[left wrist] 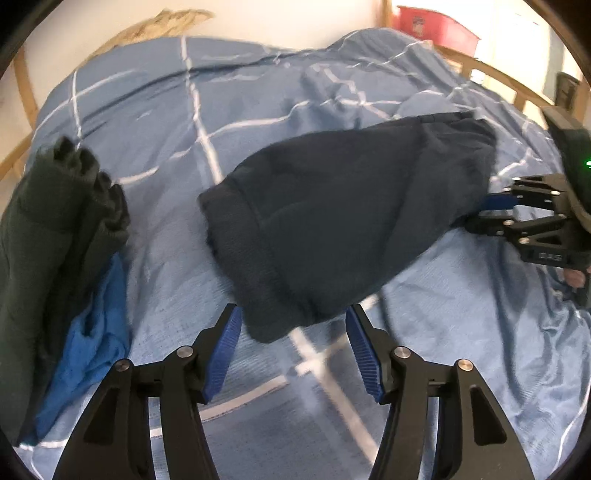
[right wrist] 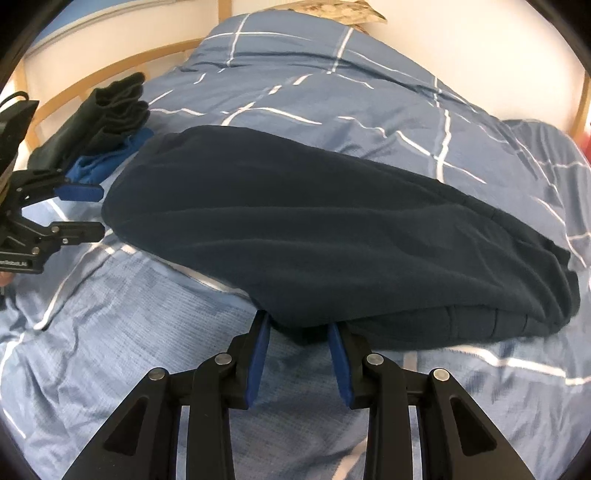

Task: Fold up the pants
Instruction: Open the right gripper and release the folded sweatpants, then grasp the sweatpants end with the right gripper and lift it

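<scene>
Folded navy pants [left wrist: 351, 206] [right wrist: 314, 236] lie across a blue checked bedcover [left wrist: 166, 122] [right wrist: 332, 74]. My left gripper [left wrist: 293, 312] stands open at one narrow end. A corner of the fabric reaches between its blue pads [left wrist: 225, 354] without being pinched. In the right wrist view the left gripper [right wrist: 103, 212] sits just off that end, jaws apart. My right gripper [right wrist: 299, 325] is shut on the pants' near long edge, with dark fabric bunched between its fingertips. From the left wrist view the right gripper [left wrist: 478, 212] bites the pants' far right side.
A stack of dark green garments [left wrist: 55, 221] [right wrist: 107, 110] rests on a bright blue cloth [left wrist: 88, 339] [right wrist: 110, 162] at the bed's side. A wooden rail [right wrist: 110, 70] [left wrist: 517, 88] borders the bed. A red box [left wrist: 432, 26] stands beyond it.
</scene>
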